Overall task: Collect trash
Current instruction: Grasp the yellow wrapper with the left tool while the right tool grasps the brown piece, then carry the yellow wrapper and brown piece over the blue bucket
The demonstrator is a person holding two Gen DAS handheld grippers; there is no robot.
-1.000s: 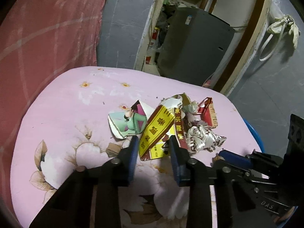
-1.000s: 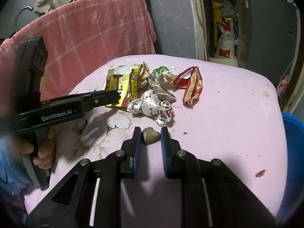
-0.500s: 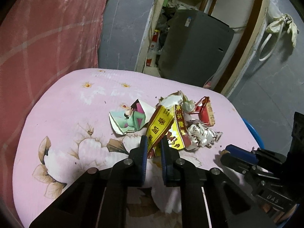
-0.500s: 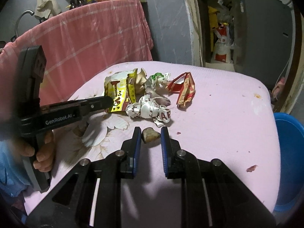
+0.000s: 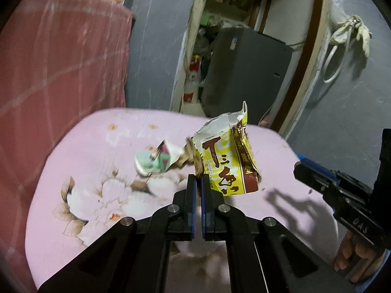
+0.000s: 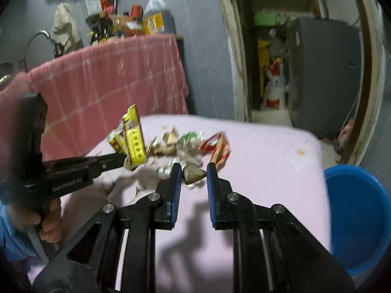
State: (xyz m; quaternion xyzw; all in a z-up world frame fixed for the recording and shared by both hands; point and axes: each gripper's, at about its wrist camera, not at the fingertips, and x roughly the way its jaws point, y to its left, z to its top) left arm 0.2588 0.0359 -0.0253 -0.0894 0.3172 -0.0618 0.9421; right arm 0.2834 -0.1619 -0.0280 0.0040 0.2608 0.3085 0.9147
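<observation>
My left gripper is shut on a torn yellow-and-brown carton and holds it lifted above the pink floral table. The carton and the left gripper also show in the right wrist view. My right gripper holds a brown stone-like lump between its fingers, lifted off the table. A green-and-white paper scrap lies on the table. A red wrapper and crumpled scraps lie behind the lump.
A blue bucket stands on the floor at the table's right edge. A pink checked cloth covers a counter behind, with bottles on top. A grey appliance stands in the doorway.
My left gripper closed on the carton and lifted it off the pile. My right gripper rose from the table with the brown lump between its fingers.
</observation>
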